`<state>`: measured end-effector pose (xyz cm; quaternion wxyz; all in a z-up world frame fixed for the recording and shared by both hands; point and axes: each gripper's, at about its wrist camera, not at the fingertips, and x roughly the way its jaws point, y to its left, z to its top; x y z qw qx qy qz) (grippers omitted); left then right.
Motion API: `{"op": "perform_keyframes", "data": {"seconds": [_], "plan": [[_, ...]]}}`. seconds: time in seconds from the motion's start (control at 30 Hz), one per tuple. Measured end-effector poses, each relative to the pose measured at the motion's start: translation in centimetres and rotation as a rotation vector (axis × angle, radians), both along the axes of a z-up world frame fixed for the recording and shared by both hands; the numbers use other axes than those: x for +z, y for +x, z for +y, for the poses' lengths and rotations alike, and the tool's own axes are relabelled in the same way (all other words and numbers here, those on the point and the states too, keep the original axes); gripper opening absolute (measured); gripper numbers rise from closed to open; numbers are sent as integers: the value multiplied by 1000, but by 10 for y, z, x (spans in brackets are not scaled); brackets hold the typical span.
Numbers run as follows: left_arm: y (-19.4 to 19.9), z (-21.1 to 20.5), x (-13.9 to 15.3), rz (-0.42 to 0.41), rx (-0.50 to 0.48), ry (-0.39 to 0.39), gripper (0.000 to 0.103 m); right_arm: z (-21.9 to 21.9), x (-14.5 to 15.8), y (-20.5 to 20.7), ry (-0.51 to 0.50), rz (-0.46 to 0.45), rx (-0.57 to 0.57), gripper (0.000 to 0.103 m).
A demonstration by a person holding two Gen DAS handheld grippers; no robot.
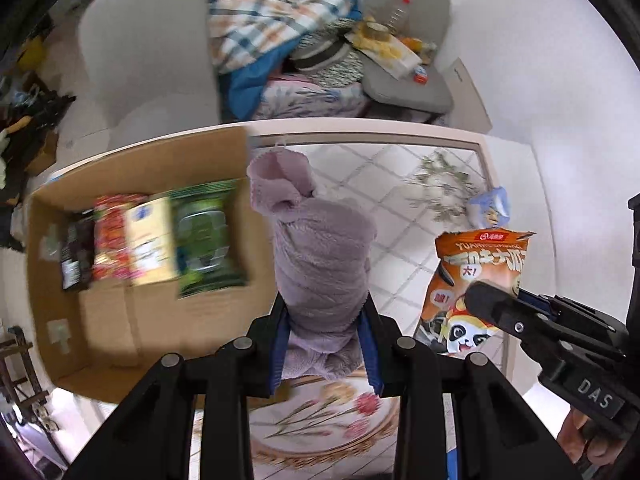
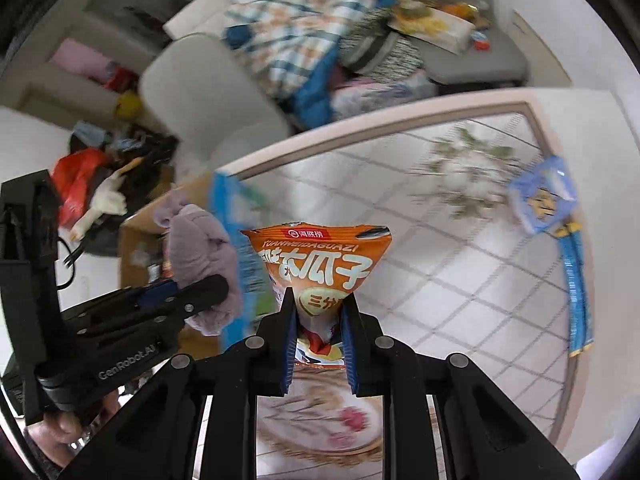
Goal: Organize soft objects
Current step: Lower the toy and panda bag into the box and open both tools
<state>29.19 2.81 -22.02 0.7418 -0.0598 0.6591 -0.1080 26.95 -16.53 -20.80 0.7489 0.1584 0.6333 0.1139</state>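
My left gripper (image 1: pixel 325 304) is shut on a rolled lilac fleece cloth (image 1: pixel 320 256) and holds it above the table, just right of an open cardboard box (image 1: pixel 120 320). The box holds several snack packets (image 1: pixel 156 240). My right gripper (image 2: pixel 318 300) is shut on an orange snack bag (image 2: pixel 324 256) held above the table. The bag also shows in the left wrist view (image 1: pixel 476 280), to the right of the cloth. The lilac cloth also shows in the right wrist view (image 2: pixel 200 256), held in the left gripper at the left.
A tiled-pattern table (image 2: pixel 440 240) with a flower print lies below. A small blue packet (image 2: pixel 540 200) and a blue strip (image 2: pixel 576 280) lie at its right. Beyond the table stand a grey chair (image 1: pixel 140 52), piled blankets (image 1: pixel 272 28) and a cluttered seat (image 1: pixel 404 40).
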Motion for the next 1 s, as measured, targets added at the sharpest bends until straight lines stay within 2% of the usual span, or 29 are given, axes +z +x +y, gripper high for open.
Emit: {"op": "perform_keyframes", "data": {"seconds": [0.1,0.23,0.37,0.5,0.77,1.0], "plan": [[-8,48,2,1,51,21,29,48,8,-8,20,-6,58,21],[-17,117,-3,16,127,59,29,114,2,-16,50,11,130,21],[-23,170,-18,54,177,90,29,180,-15,-17,74,42,193,21],[-24,213,-46,119,205,124,29,243,-43,-17,68,76,247,21],[-10,250,-95,221,216,136,30,317,-90,-12,32,121,299,21],[-3,251,-115,294,197,146,34,331,-130,2,36,191,292,23]]}}
